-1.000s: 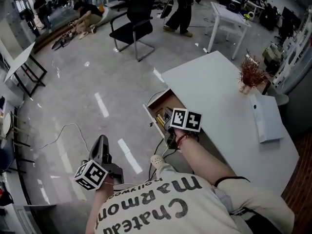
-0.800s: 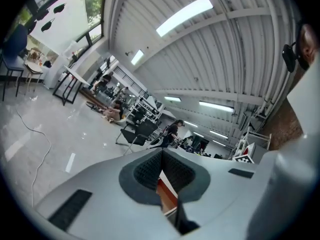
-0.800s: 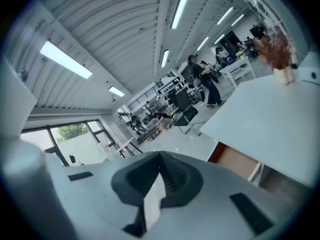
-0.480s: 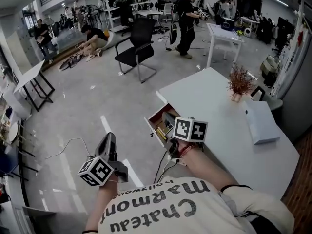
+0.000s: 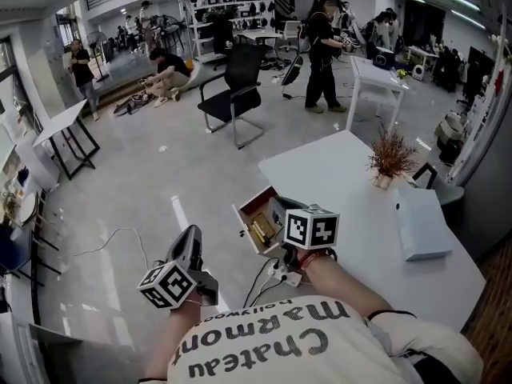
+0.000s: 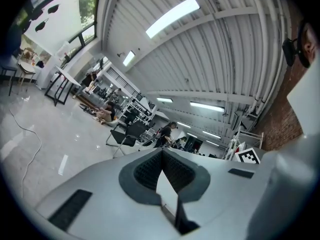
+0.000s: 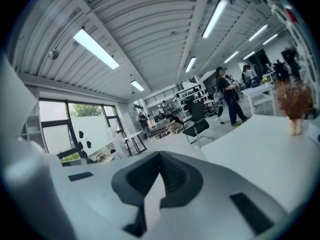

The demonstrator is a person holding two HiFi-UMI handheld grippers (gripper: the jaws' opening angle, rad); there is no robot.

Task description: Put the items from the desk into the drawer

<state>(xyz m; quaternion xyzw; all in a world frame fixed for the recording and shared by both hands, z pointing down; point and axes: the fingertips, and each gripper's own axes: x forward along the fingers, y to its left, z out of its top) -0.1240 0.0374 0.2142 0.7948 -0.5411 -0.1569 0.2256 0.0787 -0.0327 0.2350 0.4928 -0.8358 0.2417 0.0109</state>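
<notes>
The white desk (image 5: pixel 352 190) stands at the right, and its drawer (image 5: pixel 250 210) hangs open off the left side with yellowish items (image 5: pixel 260 230) lying inside. My right gripper (image 5: pixel 282 209) is held just above and to the right of the drawer, shut and empty; its marker cube hides part of the drawer. My left gripper (image 5: pixel 192 236) is off to the left over the floor, pointing level, shut with nothing in it. In the left gripper view the left gripper (image 6: pixel 162 152) faces the room. In the right gripper view the right gripper (image 7: pixel 160 154) looks along the desk (image 7: pixel 260 144).
A dried plant in a small pot (image 5: pixel 390 157) and a flat white box (image 5: pixel 422 222) sit on the desk. A power strip with cables (image 5: pixel 285 275) lies on the floor below the drawer. A black chair (image 5: pixel 238 94) and several people are farther off.
Both grippers have risen. The right gripper has come up from the drawer. The head view has tilted up, so more of the room shows. Both grippers stay shut.
</notes>
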